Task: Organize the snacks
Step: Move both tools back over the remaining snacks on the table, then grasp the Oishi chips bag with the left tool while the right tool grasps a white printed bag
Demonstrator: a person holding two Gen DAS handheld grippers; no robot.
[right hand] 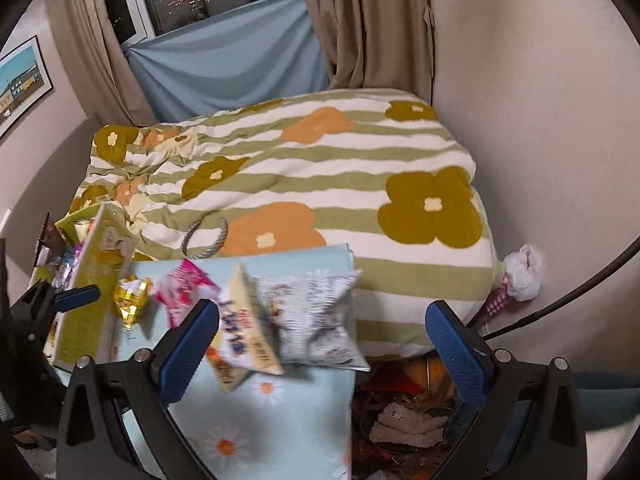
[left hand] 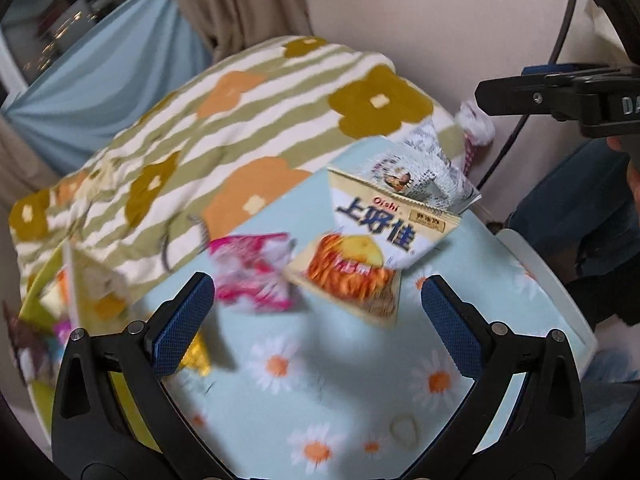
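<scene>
A cream Oishi snack bag [left hand: 360, 256] lies on the daisy-print table cloth [left hand: 360, 380], overlapping a white printed bag [left hand: 424, 172] behind it. A pink packet [left hand: 252, 276] lies to its left, and a gold wrapper [left hand: 196, 354] sits by my left finger. My left gripper [left hand: 318, 292] hovers open over the cloth, short of the bags, holding nothing. In the right wrist view my right gripper [right hand: 320, 320] is open above the Oishi bag [right hand: 244, 336] and the white bag [right hand: 316, 320], gripping neither. The pink packet [right hand: 184, 292] and gold wrapper [right hand: 130, 296] lie to the left.
A yellow box [right hand: 96, 280] stands tilted at the table's left, beside a green basket [right hand: 70, 220] of snacks. A flower-striped duvet [right hand: 320, 184] covers the bed behind. A bin of litter [right hand: 404, 412] sits below the table's right edge. A cable [right hand: 560, 304] runs along the wall.
</scene>
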